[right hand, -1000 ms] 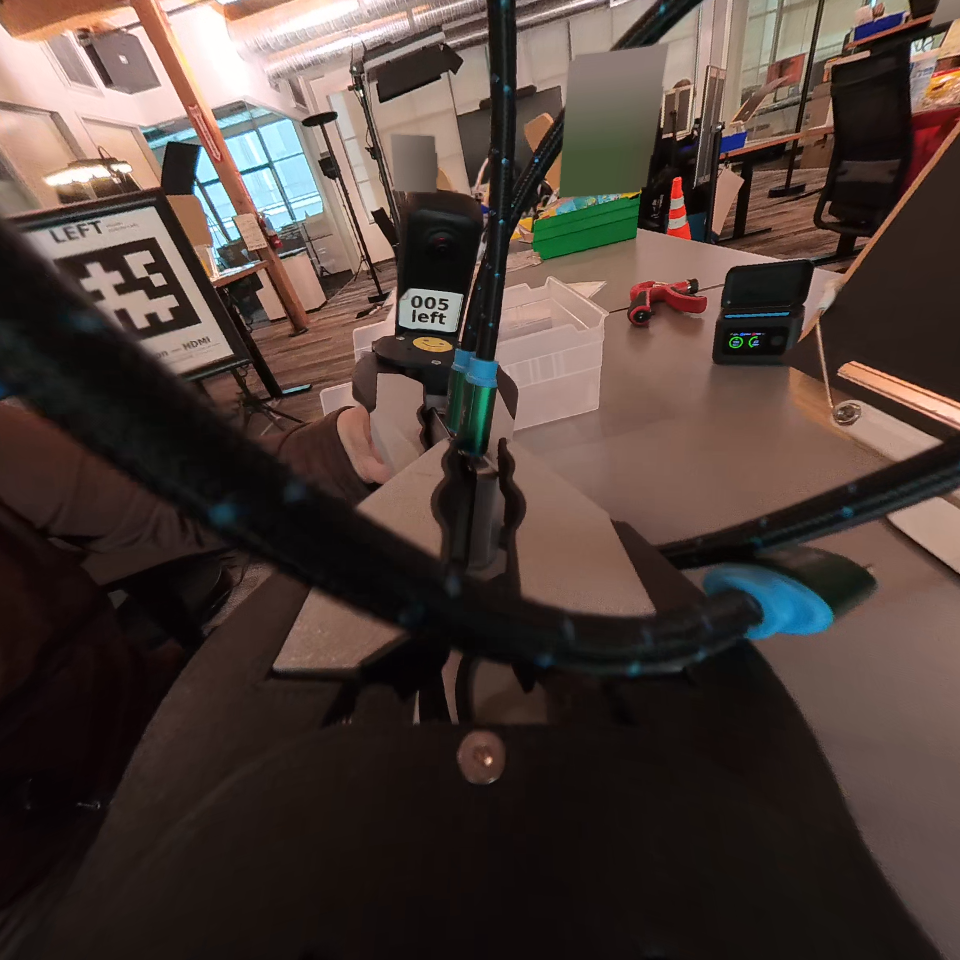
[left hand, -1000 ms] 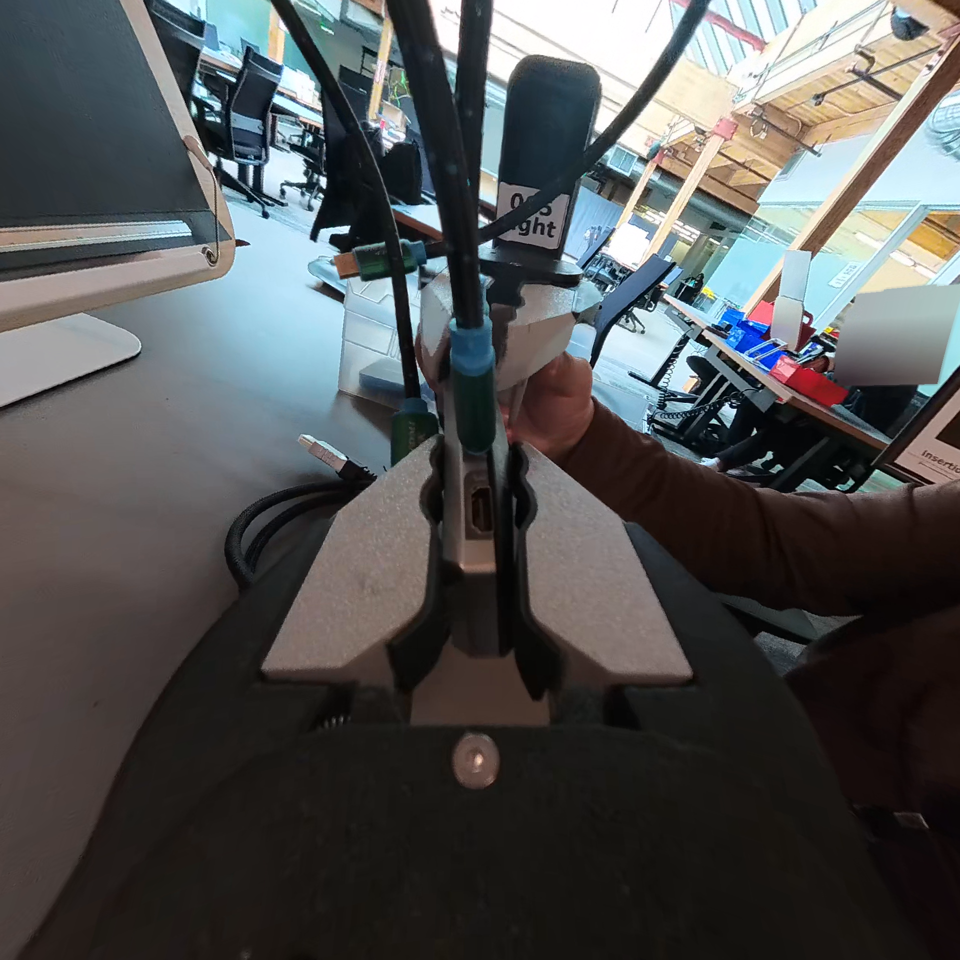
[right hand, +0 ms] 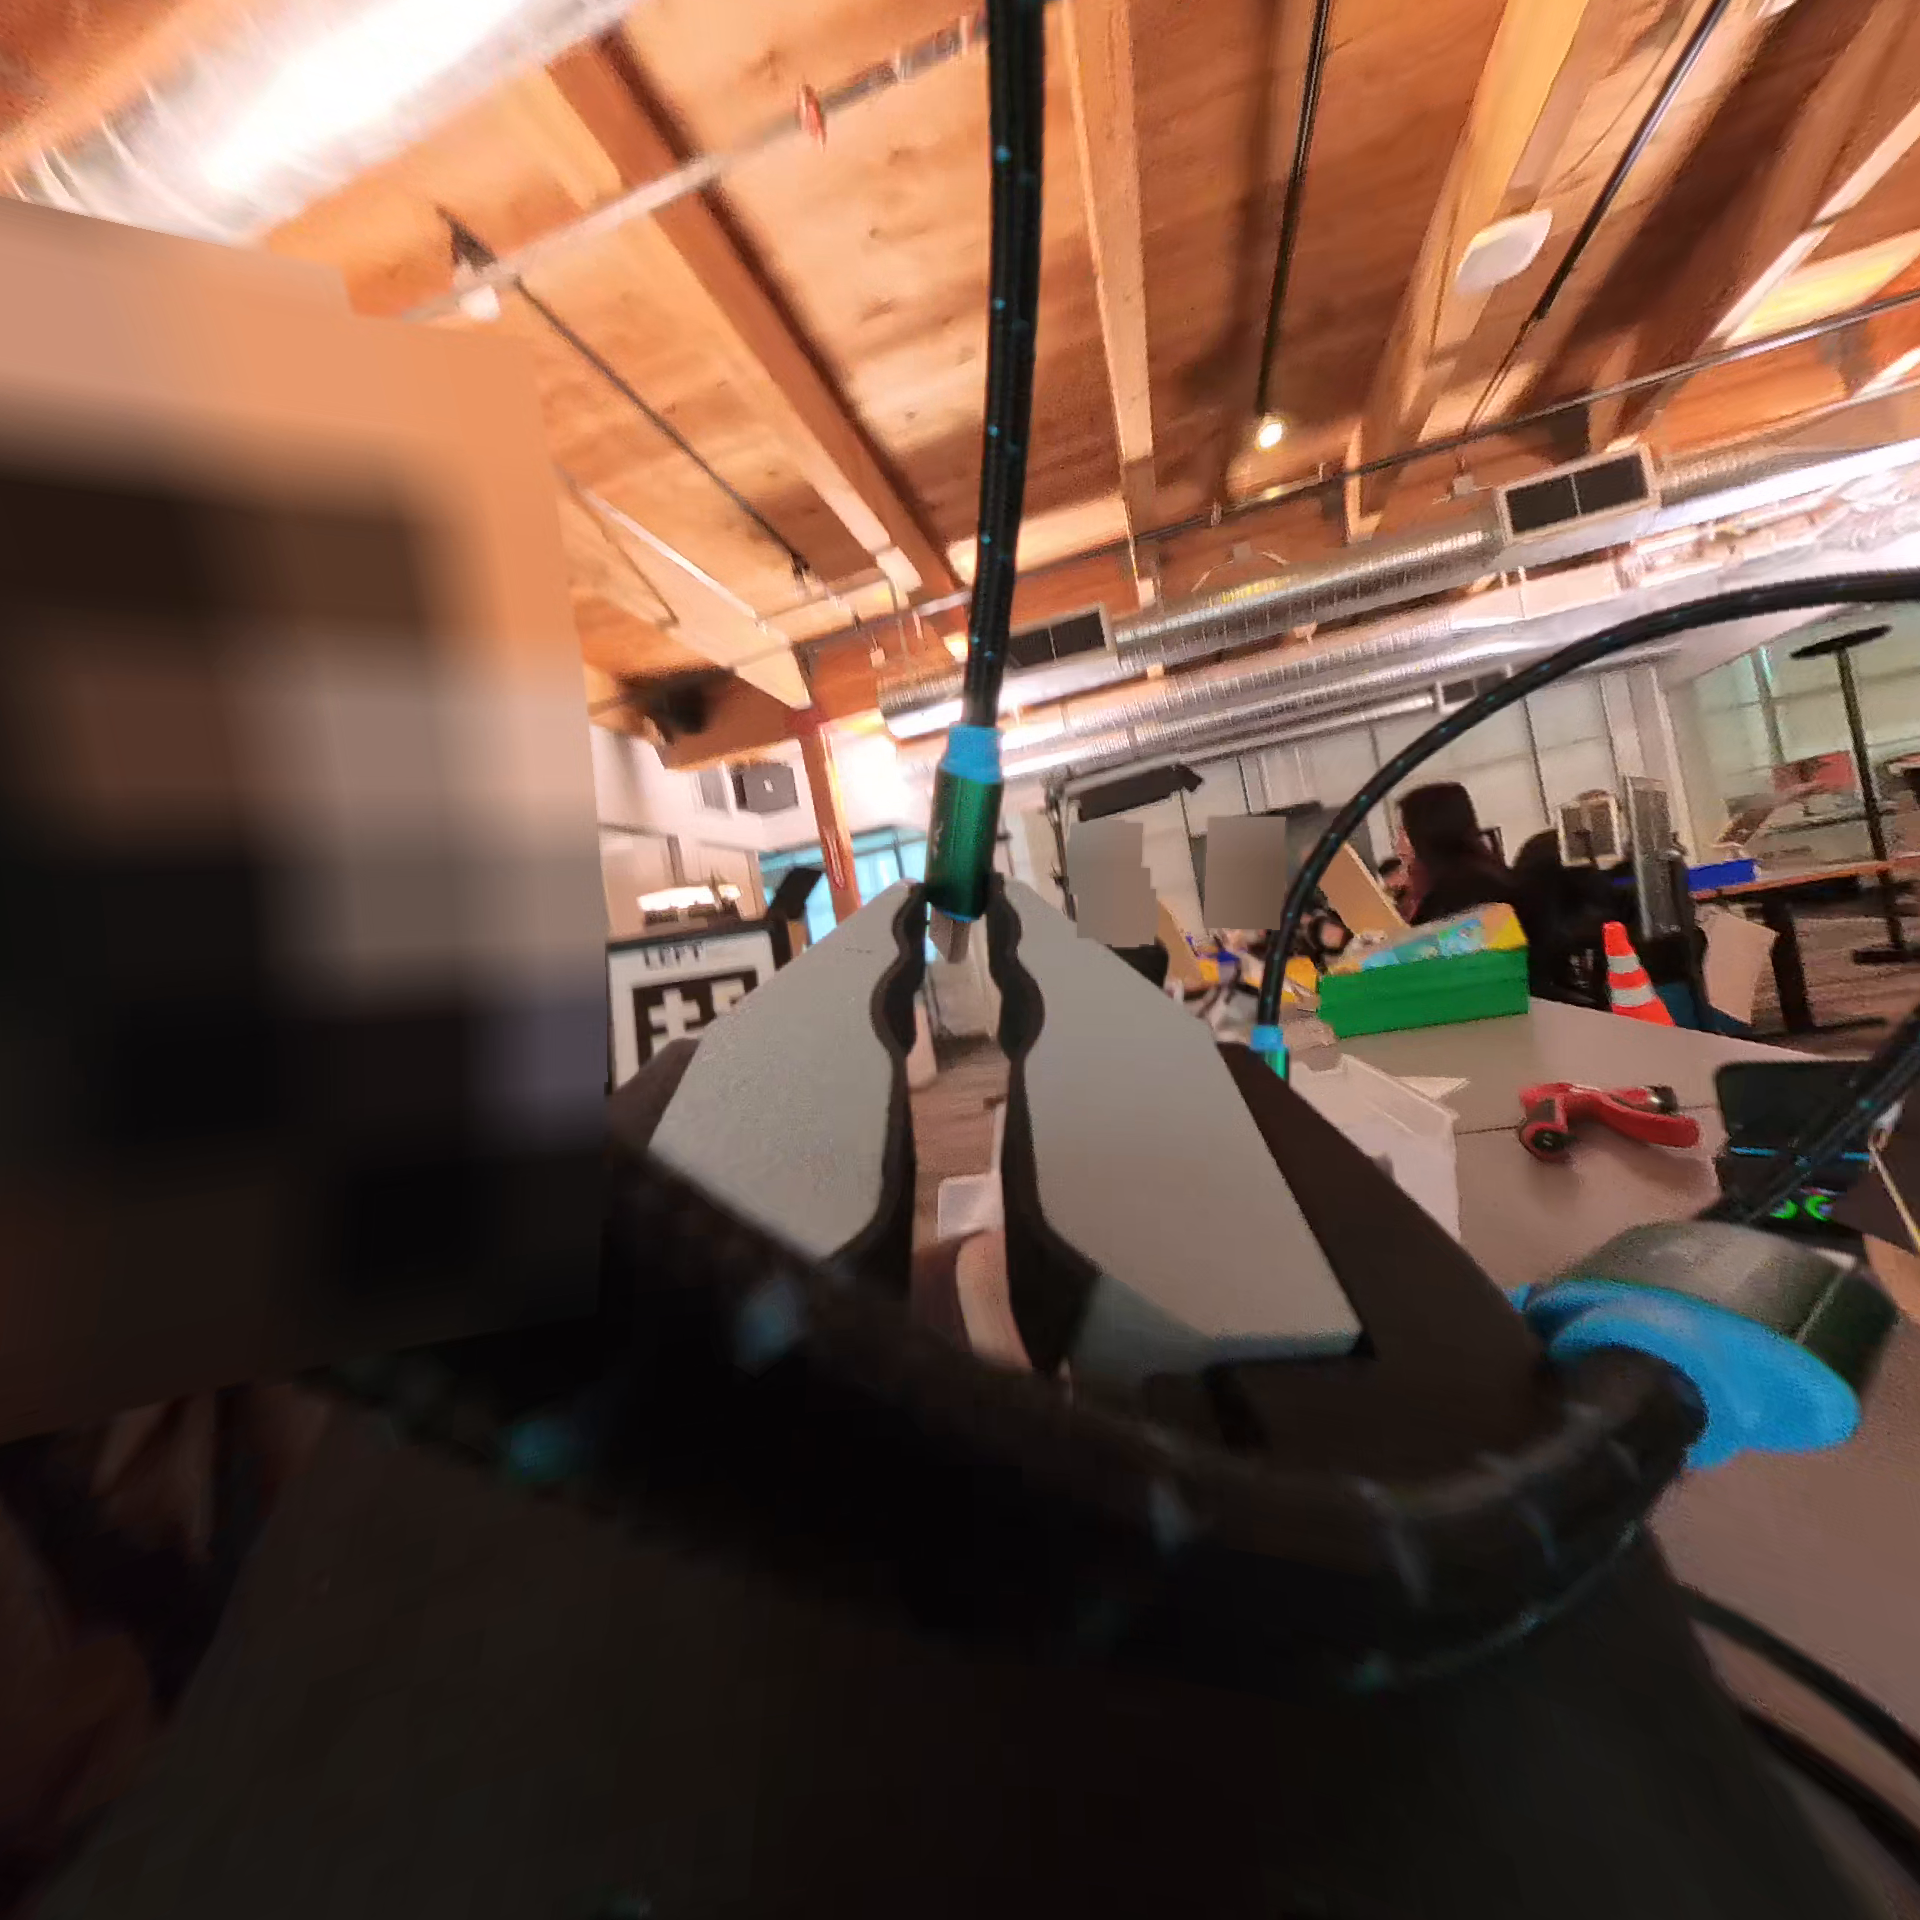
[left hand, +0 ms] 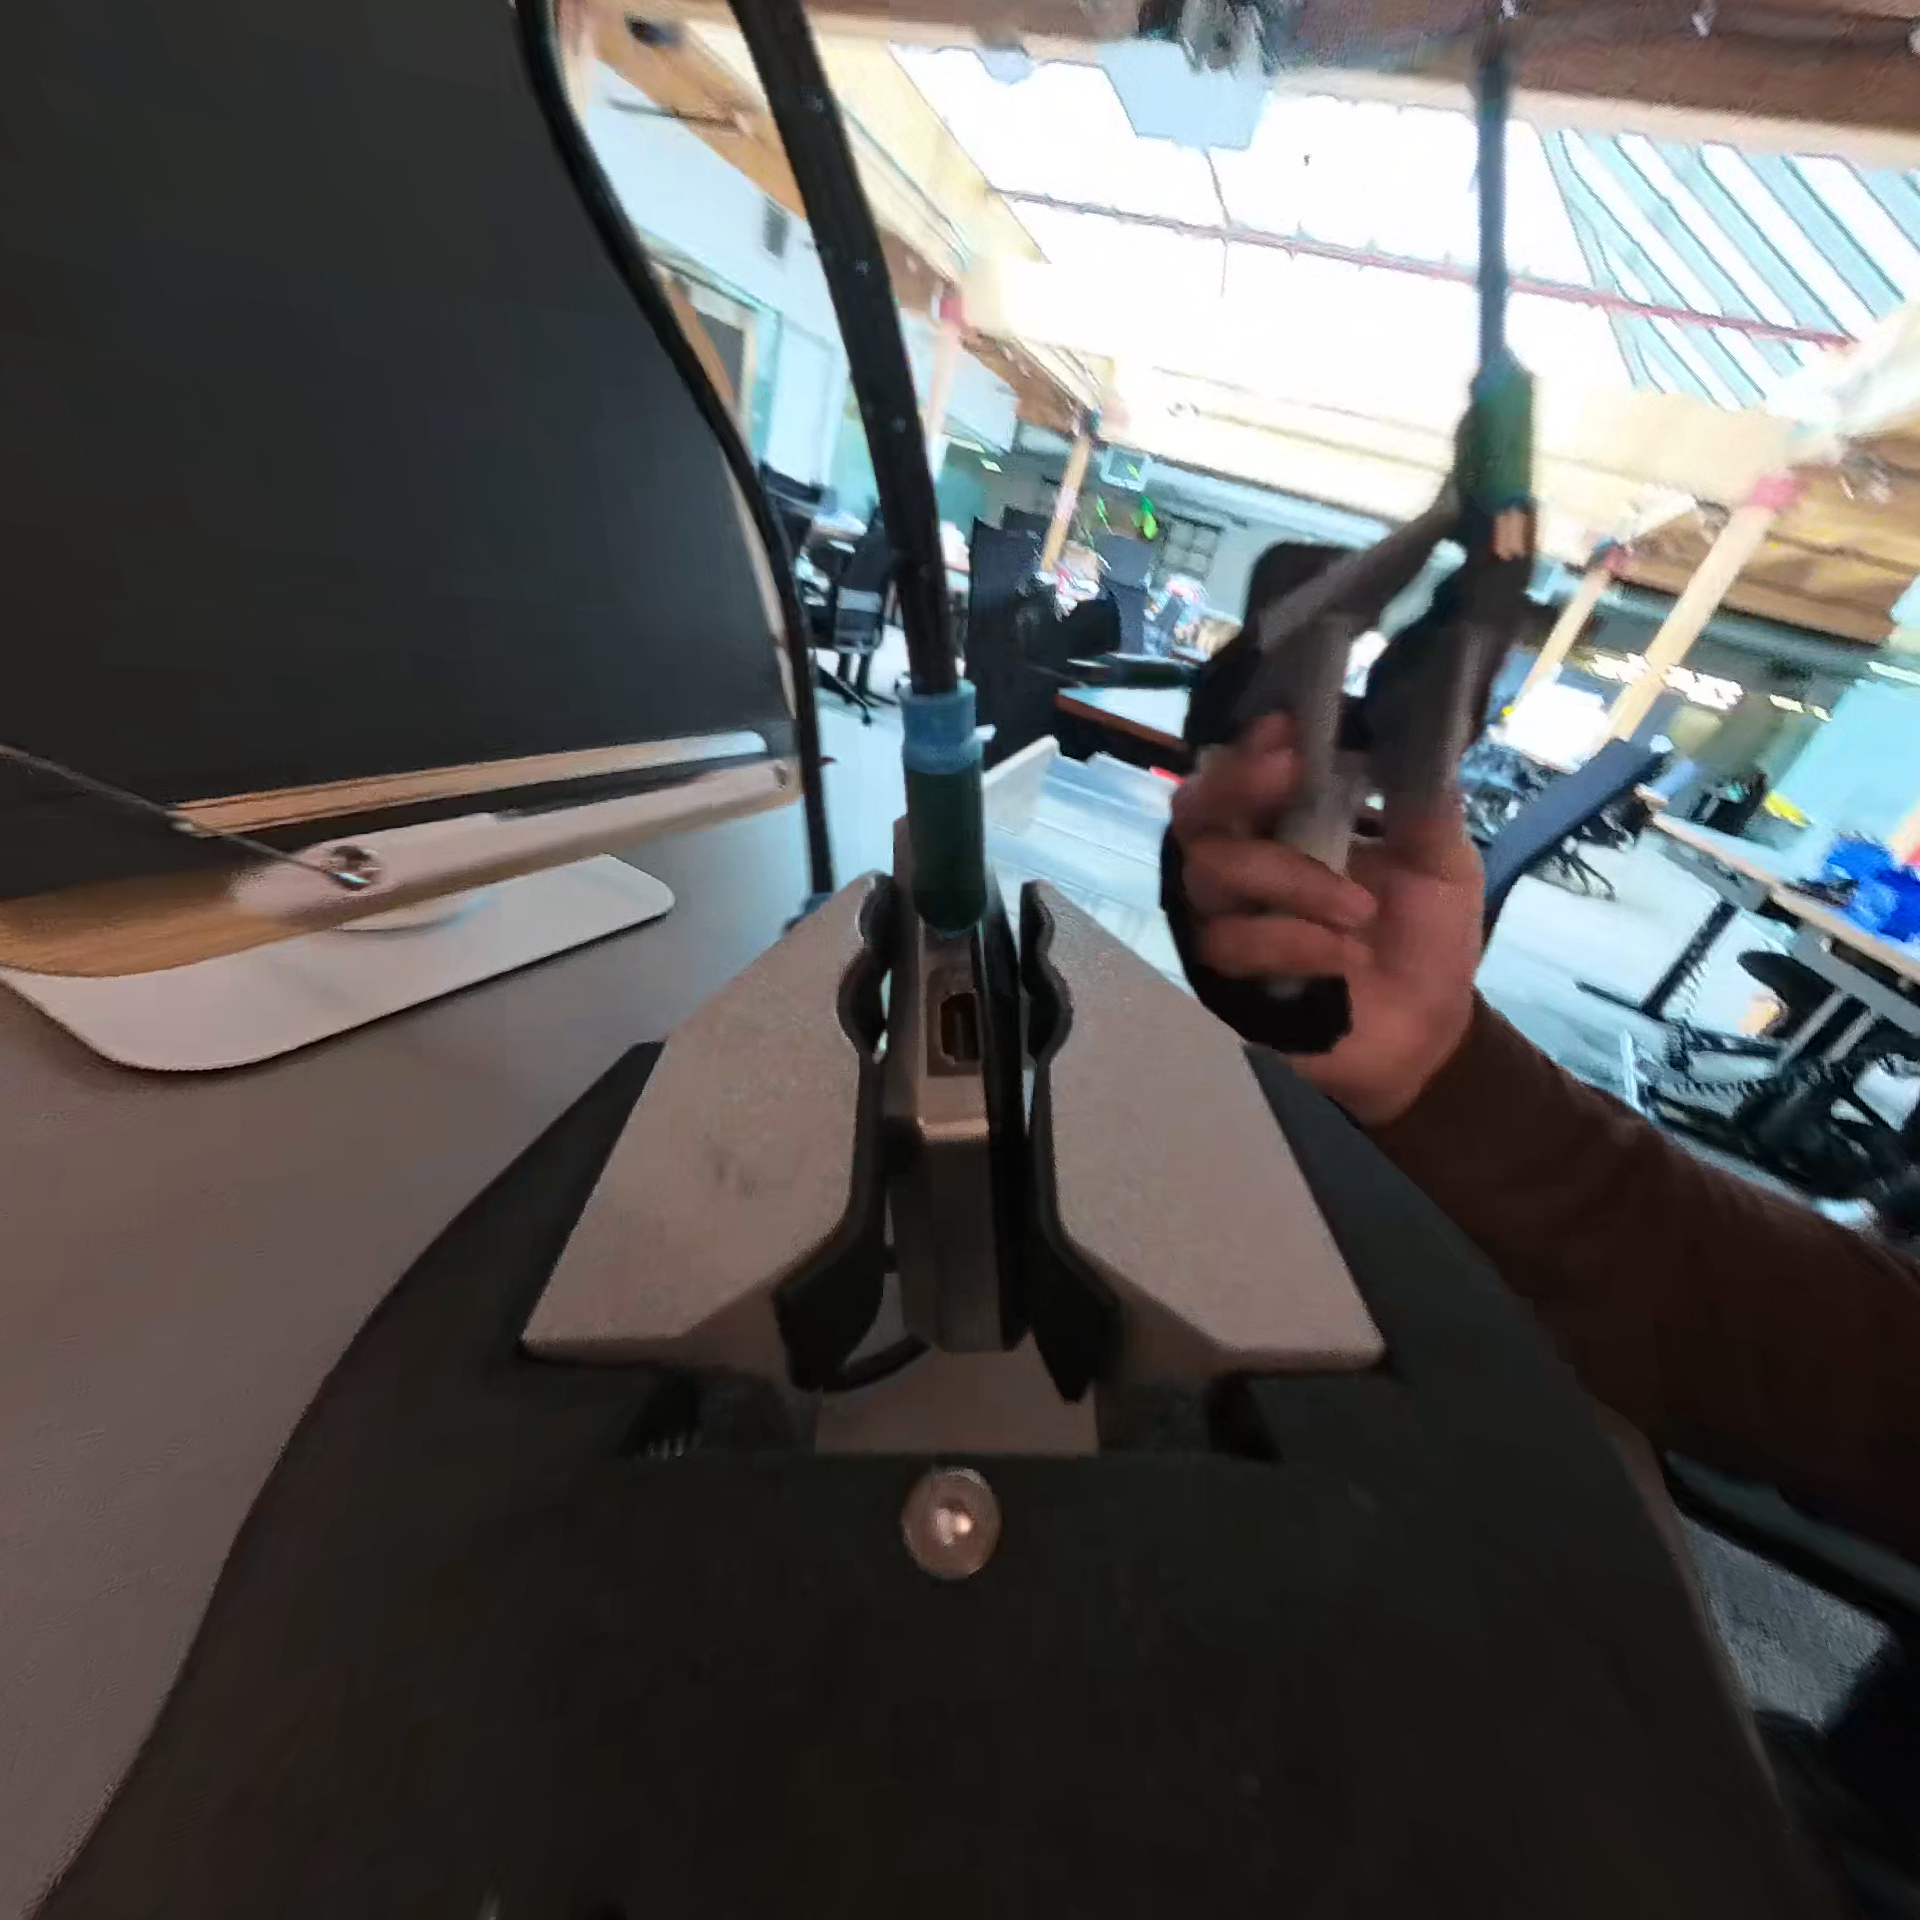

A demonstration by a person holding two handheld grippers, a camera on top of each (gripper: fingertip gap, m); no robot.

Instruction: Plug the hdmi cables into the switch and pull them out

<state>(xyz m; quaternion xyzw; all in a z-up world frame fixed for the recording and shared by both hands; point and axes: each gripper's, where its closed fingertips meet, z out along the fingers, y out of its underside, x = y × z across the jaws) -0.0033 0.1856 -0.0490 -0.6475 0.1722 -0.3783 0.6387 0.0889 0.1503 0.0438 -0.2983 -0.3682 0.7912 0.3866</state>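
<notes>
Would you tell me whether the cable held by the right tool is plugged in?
Out: its green plug sits in the right tool, bare tip showing, switch absent.

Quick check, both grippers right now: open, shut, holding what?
Left gripper: shut on the switch, one cable plug seated in it.
Right gripper: shut on a green HDMI plug, clear of the switch.

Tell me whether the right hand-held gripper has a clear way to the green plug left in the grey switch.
Probably not yet: the right hand-held gripper is shut on another green plug. The way to the plugged one looks free.
</notes>
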